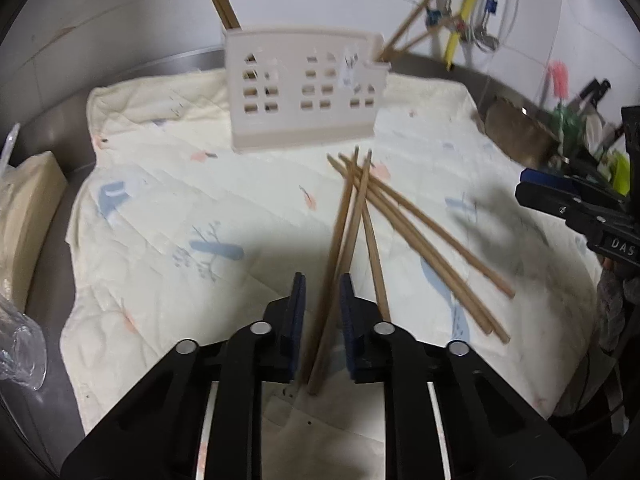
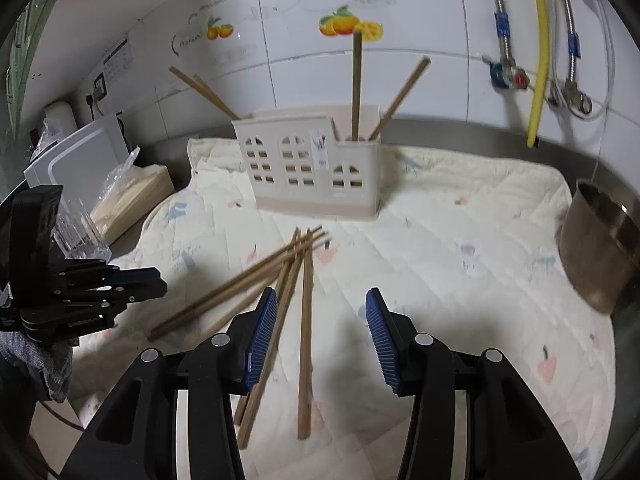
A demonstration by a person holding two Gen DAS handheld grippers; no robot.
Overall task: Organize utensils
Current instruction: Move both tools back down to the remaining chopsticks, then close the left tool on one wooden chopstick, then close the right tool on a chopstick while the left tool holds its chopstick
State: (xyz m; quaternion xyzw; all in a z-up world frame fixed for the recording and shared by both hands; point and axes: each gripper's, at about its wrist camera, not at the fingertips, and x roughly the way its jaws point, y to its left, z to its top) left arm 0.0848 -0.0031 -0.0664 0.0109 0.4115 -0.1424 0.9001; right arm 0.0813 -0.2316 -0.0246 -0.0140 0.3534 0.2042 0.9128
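Your left gripper [image 1: 322, 304] straddles two loose chopsticks [image 1: 340, 248] on the quilted cloth [image 1: 160, 208], jaws narrowed but not visibly pinching, while your right gripper [image 2: 320, 336] gapes over another chopstick [image 2: 306, 320], each aligned for lifting into the holder [image 2: 312, 168] behind.

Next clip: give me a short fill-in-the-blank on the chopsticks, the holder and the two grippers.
1. The loose chopsticks lie on a quilted ____.
2. The white utensil holder has cut-outs shaped like ____.
3. The right gripper has its jaws ____, with one chopstick lying between them.
4. The left gripper has ____ chopsticks between its fingers.

Missing words: cloth; windows; open; two
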